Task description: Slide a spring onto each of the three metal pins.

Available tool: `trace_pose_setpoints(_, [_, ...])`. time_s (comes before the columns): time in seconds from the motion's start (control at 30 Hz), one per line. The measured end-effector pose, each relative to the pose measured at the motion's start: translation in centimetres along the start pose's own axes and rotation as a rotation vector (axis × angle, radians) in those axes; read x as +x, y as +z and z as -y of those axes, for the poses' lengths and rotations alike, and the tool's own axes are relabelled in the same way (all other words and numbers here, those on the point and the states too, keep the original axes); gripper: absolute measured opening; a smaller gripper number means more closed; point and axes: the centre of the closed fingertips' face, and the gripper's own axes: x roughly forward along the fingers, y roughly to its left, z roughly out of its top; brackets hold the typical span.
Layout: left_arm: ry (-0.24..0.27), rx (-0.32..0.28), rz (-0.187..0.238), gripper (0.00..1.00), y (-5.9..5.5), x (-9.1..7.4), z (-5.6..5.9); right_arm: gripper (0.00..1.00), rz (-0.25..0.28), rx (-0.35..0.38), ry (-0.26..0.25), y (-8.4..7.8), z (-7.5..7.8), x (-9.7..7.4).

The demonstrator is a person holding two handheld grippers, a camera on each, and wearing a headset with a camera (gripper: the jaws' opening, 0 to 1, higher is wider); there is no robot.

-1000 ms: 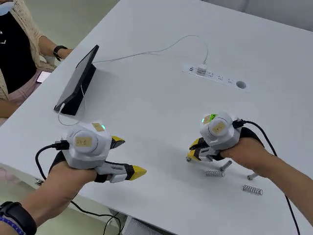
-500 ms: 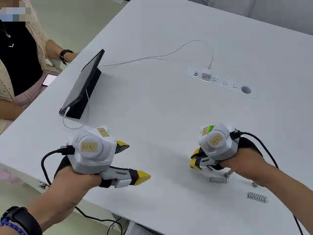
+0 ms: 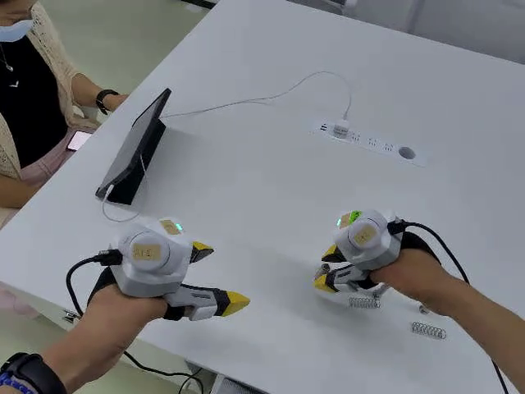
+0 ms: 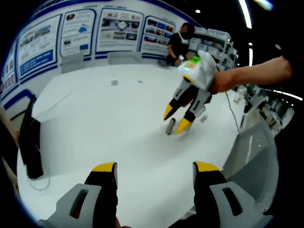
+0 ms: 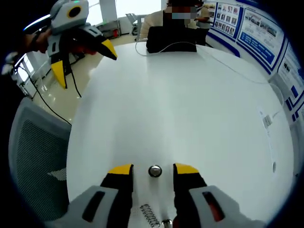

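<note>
The right tongs (image 3: 326, 269) were held low over the table (image 3: 262, 189), released. In the right gripper view an upright pin (image 5: 155, 171) was seen between the jaws, with a gap left on either side. A spring (image 5: 149, 214) was seen lying flat on the table just behind that pin, under the tongs and beside a second pin (image 5: 166, 222). A second spring (image 3: 428, 331) was seen lying nearer the table edge, apart from the first. The left tongs (image 4: 155, 166) were held well apart to the left, released, with nothing grasped. A tablet (image 3: 135, 148) was propped up at the far left.
</note>
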Motion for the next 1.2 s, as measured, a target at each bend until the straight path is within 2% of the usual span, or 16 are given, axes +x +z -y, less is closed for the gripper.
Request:
trace_pose_setpoints(0.1, [-0.002, 0.001, -0.001, 0.66, 0.0, 0.0, 0.2, 0.46, 0.023, 0.045, -0.009, 0.2, 0.1, -0.7])
trace_pose_setpoints(0.2, [-0.004, 0.005, 0.000, 0.66, 0.1, 0.1, 0.4, 0.52, 0.052, 0.077, -0.024, 0.2, 0.2, -1.3])
trace_pose_setpoints(0.37, [-0.006, 0.009, 0.002, 0.66, 0.4, 0.1, 0.6, 0.55, 0.092, 0.148, -0.028, 0.1, 0.1, -1.8])
trace_pose_setpoints(0.77, [-0.009, 0.009, 0.004, 0.66, 0.8, 0.3, 0.9, 0.60, 0.168, 0.245, -0.049, -0.1, -0.3, -2.8])
trace_pose_setpoints(1.2, [-0.012, 0.014, 0.006, 0.66, 1.4, 0.8, 1.5, 0.63, 0.257, 0.345, -0.104, -1.0, -0.6, -4.9])
